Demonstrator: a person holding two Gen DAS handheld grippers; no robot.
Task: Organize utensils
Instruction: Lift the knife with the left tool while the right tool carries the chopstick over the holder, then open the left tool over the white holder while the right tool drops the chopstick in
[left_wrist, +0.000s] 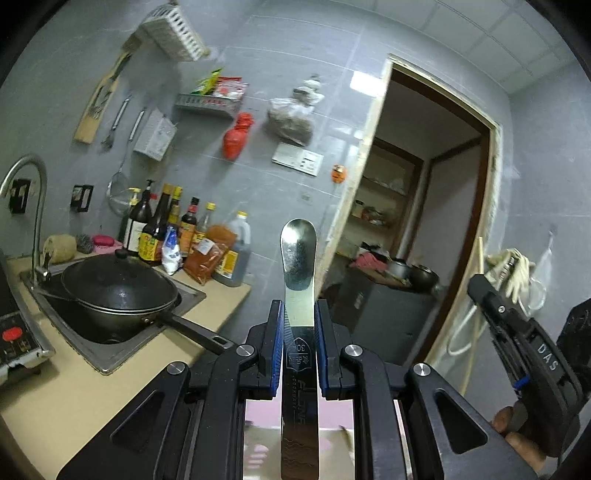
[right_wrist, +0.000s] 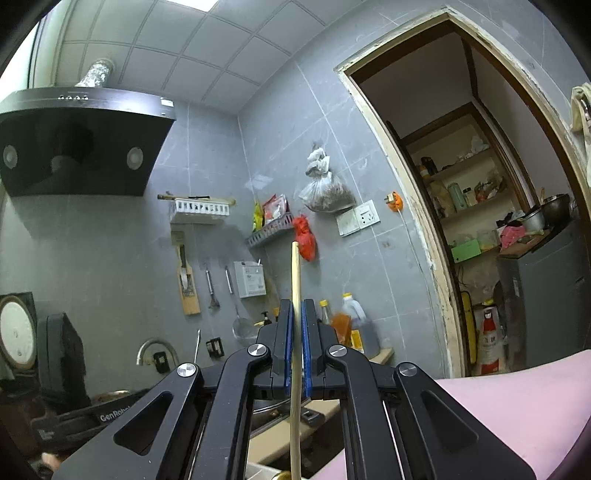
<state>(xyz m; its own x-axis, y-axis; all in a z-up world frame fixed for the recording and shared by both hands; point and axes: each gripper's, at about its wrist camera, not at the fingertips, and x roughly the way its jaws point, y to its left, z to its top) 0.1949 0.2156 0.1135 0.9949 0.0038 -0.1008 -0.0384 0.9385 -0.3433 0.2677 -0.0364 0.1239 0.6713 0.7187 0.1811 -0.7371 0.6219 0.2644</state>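
Note:
In the left wrist view a steel spoon stands upright, bowl up, its flat handle clamped between the blue pads of my left gripper, which is shut on it. The right gripper's black body shows at that view's right edge, held by a hand. In the right wrist view my right gripper is shut on a thin pale wooden chopstick, which rises above the fingers and runs down past the bottom of the frame. Both grippers are held up in the air, facing the grey tiled wall.
A black wok sits in the sink, with sauce bottles behind it on the beige counter. A white wall rack, hanging tools, a range hood and a doorway are ahead.

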